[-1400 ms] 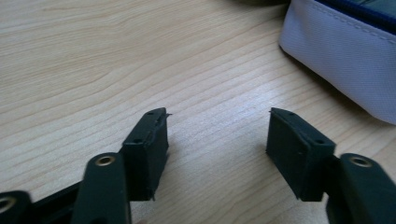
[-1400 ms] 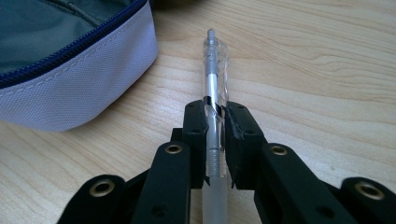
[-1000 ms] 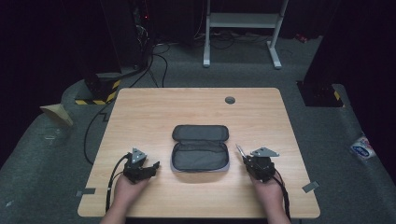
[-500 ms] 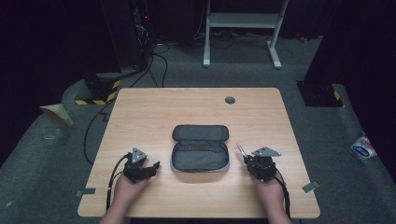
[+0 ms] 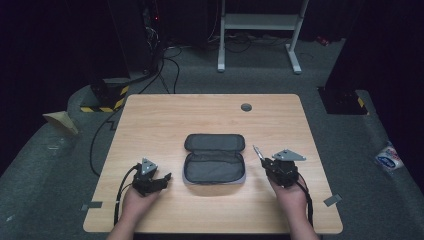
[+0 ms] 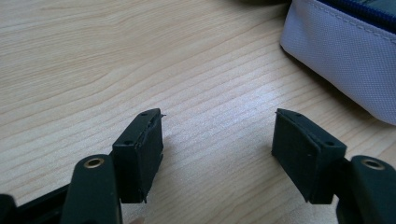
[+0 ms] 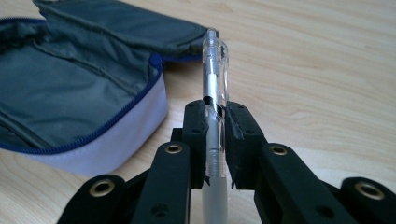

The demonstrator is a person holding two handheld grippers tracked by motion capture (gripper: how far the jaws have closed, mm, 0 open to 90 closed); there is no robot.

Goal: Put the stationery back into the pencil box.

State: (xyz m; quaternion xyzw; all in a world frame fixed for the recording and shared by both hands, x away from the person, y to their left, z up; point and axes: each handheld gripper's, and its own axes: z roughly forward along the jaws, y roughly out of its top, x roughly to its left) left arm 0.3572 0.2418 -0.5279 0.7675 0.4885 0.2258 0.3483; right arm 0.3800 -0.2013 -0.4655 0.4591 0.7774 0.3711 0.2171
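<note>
An open grey pencil case (image 5: 215,161) with a blue zipper lies in the middle of the wooden table (image 5: 165,120), lid folded back. My right gripper (image 5: 265,160) hovers just right of the case, shut on a clear plastic pen (image 7: 215,88) that sticks out ahead between the pads. The case's open inside (image 7: 60,88) lies to the left of that pen. At the case's left, my left gripper (image 5: 162,178) rests low over the table. Its jaws stand open with bare wood between the pads (image 6: 140,149), and the case's pale wall (image 6: 345,56) is at the upper right.
A small round grommet (image 5: 246,107) sits in the table's far edge area. Cables (image 5: 122,190) trail from the left gripper toward the front edge. Beyond the table are dark floor, a white frame's legs (image 5: 260,30) and tape markings (image 5: 112,100).
The right gripper has lifted slightly with the pen in it. The left gripper and the case have stayed where they were.
</note>
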